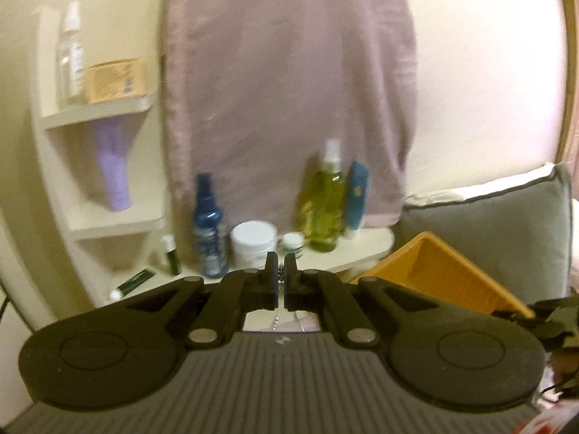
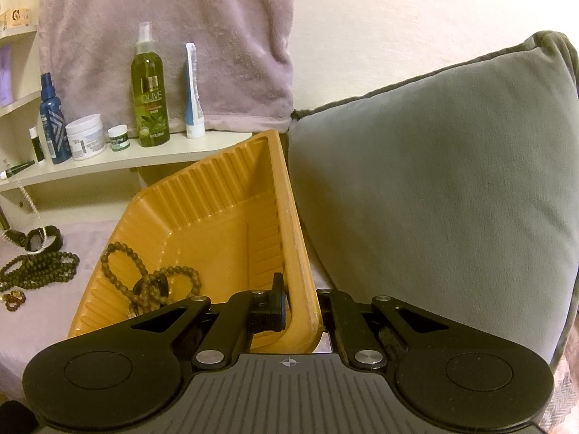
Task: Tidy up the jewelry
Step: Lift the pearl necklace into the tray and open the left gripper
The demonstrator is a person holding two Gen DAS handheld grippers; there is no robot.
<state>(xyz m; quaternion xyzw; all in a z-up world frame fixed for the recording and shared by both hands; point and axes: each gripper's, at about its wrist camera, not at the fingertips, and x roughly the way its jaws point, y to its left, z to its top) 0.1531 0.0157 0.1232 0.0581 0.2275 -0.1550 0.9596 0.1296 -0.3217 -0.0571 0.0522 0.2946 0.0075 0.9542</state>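
The grey cushion (image 2: 434, 188) fills the space to the right of the right tool (image 2: 302, 307), its edge touching the orange tray. A mauve towel (image 2: 163, 36) hangs well beyond both tools, behind the shelf (image 2: 144, 155) of bottles, among them the olive oil spray (image 2: 149, 90) and a blue spray bottle (image 2: 52, 123). The orange tray (image 2: 224, 209) stands tilted, its right rim clamped between the right tool's jaws; brown bead strands (image 2: 155, 282) lie in its low end, just left of the tool. More dark bead necklaces (image 2: 39, 269) and a black watch (image 2: 38, 240) lie on the mauve cover far left of it. The left tool (image 1: 281, 275) is pinched together on a thin beaded chain (image 1: 280, 275), which dangles beneath the jaws.
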